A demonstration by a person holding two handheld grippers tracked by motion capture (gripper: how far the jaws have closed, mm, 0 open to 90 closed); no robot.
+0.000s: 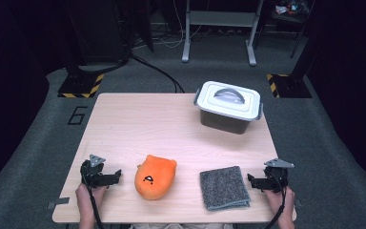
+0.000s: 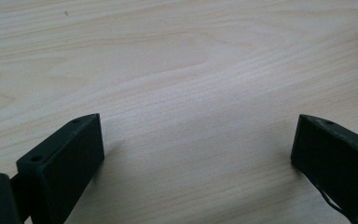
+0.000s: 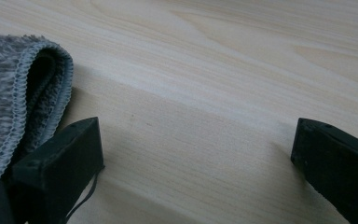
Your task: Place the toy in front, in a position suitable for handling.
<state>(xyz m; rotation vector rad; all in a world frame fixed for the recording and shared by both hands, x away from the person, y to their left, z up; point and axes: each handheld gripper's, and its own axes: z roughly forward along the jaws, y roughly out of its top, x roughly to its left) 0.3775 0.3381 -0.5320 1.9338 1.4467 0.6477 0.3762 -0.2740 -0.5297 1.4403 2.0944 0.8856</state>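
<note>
The left gripper (image 1: 119, 174) is seen resting low on the table (image 1: 138, 124) at the near left, its jaws spread wide with only bare wood between them; the right gripper (image 1: 249, 180) is parked at the near right, jaws likewise spread and nothing pinched. Between the two lie the things nearest to hand: an orange plush toy (image 1: 155, 177) just beside the left gripper, and a folded grey towel (image 1: 224, 187) just beside the right one, its stitched edge (image 3: 25, 100) showing close to one jaw in the right gripper view. Both are judged soft and light; the plush will likely squash under the pads, so a hold across its narrower end or an ear is suggested. The towel is limp and layered, and a pinch at the folded edge, taking all layers together, is advised, lest it unfold when lifted. A lidded grey box (image 1: 228, 106) is seen well apart, at the far right of the table
</note>
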